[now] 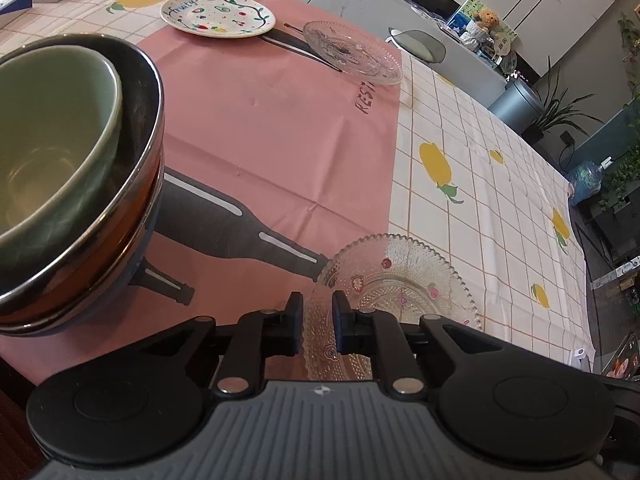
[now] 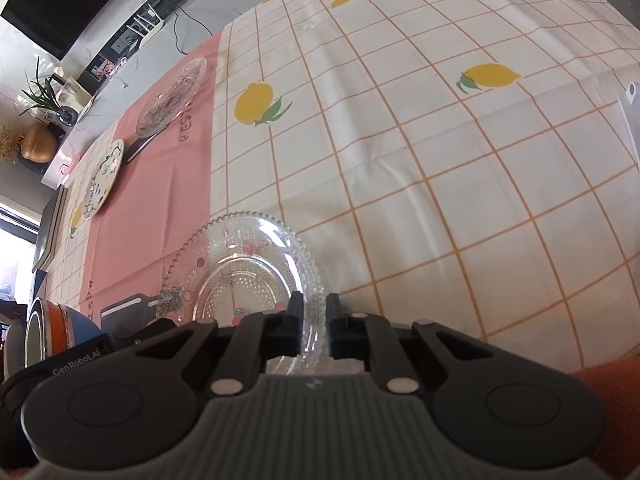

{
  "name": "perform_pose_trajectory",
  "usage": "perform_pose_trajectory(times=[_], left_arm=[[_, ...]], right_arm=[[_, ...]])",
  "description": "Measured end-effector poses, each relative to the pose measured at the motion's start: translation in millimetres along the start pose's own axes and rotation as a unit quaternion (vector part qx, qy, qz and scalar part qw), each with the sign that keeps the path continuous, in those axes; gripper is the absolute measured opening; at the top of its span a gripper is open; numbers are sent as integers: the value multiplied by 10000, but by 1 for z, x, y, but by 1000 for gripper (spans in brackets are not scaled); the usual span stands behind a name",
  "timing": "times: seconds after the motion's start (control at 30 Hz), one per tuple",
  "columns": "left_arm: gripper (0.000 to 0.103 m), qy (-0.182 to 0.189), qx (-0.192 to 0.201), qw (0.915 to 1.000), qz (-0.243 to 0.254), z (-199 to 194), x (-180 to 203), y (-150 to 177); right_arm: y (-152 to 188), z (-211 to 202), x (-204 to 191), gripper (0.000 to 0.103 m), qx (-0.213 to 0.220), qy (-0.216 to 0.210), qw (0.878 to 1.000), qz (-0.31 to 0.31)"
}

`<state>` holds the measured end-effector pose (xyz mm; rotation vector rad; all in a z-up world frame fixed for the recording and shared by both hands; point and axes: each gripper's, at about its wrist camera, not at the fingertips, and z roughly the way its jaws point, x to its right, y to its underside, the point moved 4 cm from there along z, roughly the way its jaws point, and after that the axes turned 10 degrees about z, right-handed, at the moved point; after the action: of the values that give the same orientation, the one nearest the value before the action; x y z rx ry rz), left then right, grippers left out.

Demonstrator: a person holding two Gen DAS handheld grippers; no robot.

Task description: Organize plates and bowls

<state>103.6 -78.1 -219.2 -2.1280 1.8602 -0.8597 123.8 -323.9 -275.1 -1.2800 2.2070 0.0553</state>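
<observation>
Left wrist: hand-held gripper (image 1: pixel 318 322) angled downward

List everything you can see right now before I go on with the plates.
near glass plate: one, clear, beaded rim, on the pink mat's near right edge.
far glass plate: one, clear, pink mat's far corner.
painted plate: one, white with coloured fruit, far side, left of the far glass plate.
nested bowls: green in steel, over orange and blue, near left; total unclear.
pink mat: one, pink, black bottle print, over the tablecloth.
tablecloth: one, white check with yellow lemons, covers the table.
left gripper: one, black, fingers either side of the near plate's left rim.
right gripper: one, black, fingers either side of its right rim.
</observation>
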Motion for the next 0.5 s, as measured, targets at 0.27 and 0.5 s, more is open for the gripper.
perform_pose_trajectory(times=[0.27, 0.5], left_arm=[[29, -127, 589, 9971, 469, -44, 16, -22], [29, 8, 281, 9979, 579, -68, 23, -66]], right_arm=[[-2, -17, -7, 23, 482, -137, 9985, -219], [-13, -29, -34, 23, 626, -214, 9957, -646]])
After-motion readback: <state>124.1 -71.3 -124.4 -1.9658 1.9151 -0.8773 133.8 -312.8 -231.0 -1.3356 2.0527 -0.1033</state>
